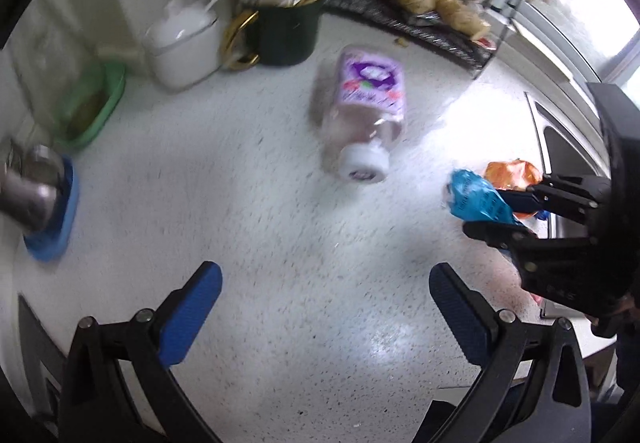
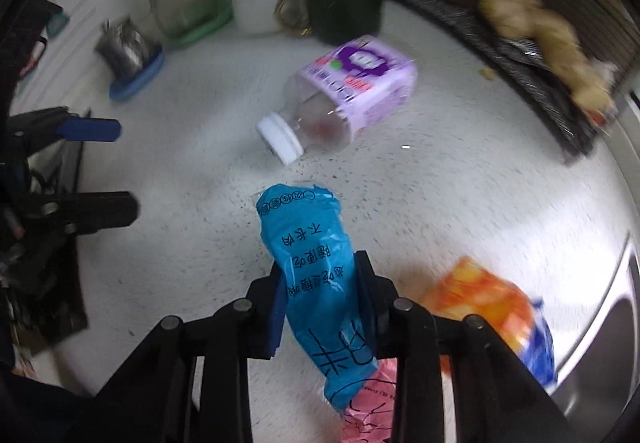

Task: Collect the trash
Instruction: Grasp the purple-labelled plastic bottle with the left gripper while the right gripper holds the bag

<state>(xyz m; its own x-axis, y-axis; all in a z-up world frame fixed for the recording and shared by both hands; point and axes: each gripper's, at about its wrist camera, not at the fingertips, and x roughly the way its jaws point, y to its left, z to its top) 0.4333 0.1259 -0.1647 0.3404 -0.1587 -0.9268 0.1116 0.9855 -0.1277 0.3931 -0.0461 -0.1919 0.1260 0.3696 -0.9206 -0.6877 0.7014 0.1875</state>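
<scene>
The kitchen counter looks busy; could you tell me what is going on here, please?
A person holding two grippers is collecting trash from the white counter. The right gripper is closed on a blue wrapper. The left gripper is open and empty. An empty bottle lies on its side, and an orange wrapper remains near the sink.
</scene>
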